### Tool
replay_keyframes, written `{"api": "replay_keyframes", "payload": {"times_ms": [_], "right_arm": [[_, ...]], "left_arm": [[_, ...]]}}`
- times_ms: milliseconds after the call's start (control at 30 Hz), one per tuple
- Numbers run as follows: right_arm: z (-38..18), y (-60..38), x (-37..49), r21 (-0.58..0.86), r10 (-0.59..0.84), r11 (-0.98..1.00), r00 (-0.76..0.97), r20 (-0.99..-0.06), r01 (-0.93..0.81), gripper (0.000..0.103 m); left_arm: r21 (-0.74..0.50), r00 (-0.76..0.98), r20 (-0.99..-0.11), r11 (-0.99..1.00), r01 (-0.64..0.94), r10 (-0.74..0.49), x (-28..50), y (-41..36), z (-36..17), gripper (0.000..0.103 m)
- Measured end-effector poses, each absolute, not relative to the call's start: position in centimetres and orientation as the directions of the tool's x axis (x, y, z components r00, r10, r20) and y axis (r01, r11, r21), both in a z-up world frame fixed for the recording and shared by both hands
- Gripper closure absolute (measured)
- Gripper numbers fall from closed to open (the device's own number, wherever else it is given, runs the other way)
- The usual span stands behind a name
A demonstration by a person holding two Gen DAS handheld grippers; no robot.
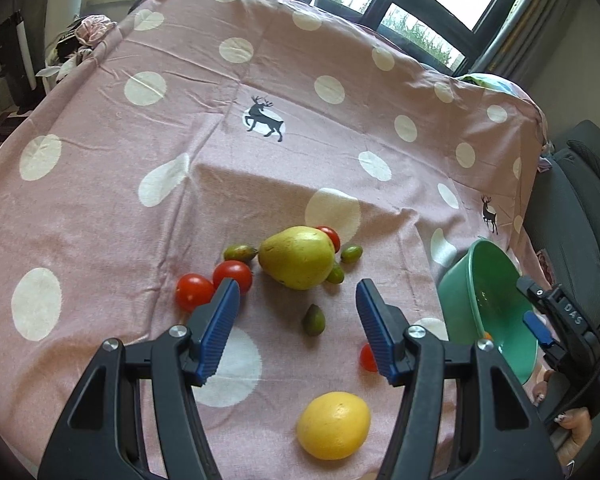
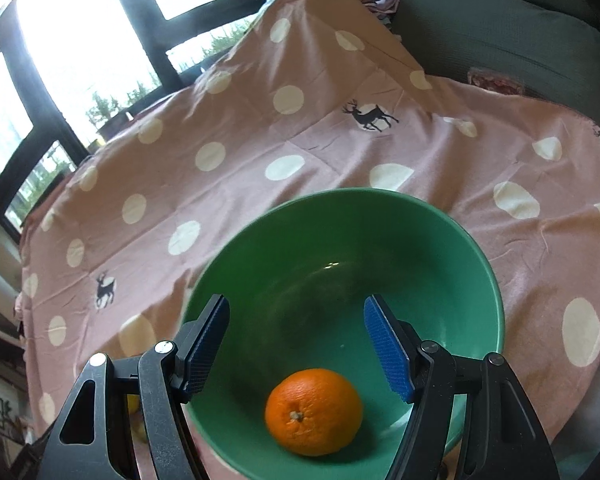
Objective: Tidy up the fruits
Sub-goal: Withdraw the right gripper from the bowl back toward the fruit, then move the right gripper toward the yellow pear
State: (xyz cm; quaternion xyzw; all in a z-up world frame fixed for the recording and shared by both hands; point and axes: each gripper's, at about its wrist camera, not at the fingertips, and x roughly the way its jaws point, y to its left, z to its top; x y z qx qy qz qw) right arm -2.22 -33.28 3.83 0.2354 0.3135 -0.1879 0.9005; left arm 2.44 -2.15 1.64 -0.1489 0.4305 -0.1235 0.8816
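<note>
In the left wrist view my left gripper (image 1: 298,304) is open and empty, above the cloth just short of a yellow-green pear (image 1: 297,257). Around the pear lie red tomatoes (image 1: 233,275), (image 1: 194,291), (image 1: 329,236), and small green fruits (image 1: 240,252), (image 1: 351,254), (image 1: 313,319). A yellow lemon (image 1: 333,425) lies near me, and a small red tomato (image 1: 367,357) is partly hidden behind my right finger. In the right wrist view my right gripper (image 2: 296,320) is open and empty over a green bowl (image 2: 440,240) that holds an orange (image 2: 313,411). The bowl (image 1: 480,280) and right gripper (image 1: 556,320) show at the left view's right.
A pink polka-dot cloth (image 1: 140,200) with deer prints covers the table. A grey sofa (image 2: 500,40) stands beside the table on the right. Windows (image 2: 80,40) are behind. Clutter (image 1: 84,36) sits at the table's far left corner.
</note>
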Motion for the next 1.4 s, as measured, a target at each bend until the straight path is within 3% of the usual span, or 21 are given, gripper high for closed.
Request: {"api": "replay_keyframes", "payload": {"times_ms": [267, 700, 933, 1400], "right_arm": [[5.7, -28.4, -1.7, 0.391, 0.007, 0.877, 0.807, -0.590, 0.279, 0.033], [2.9, -20.9, 3.5, 0.455, 0.261, 0.884, 0.696, -0.669, 0.106, 0.032], [0.1, -17.5, 7.5, 0.415, 0.287, 0.906, 0.599, -0.747, 0.083, 0.032], [-3.3, -15.3, 11.4, 0.309, 0.204, 0.944, 0.529, -0.824, 0.117, 0.033]], "left_arm": [[-0.314, 0.580, -0.764, 0.948, 0.051, -0.284, 2.5, -0.9, 0.8, 0.041], [-0.347, 0.570, -0.776, 0.937, -0.030, -0.269, 3.2, 2.3, -0.5, 0.039], [-0.346, 0.556, -0.798, 0.932, -0.107, -0.232, 4.1, 3.4, -1.8, 0.040], [-0.338, 0.551, -0.810, 0.928, -0.159, -0.201, 4.9, 4.3, -2.6, 0.041]]}}
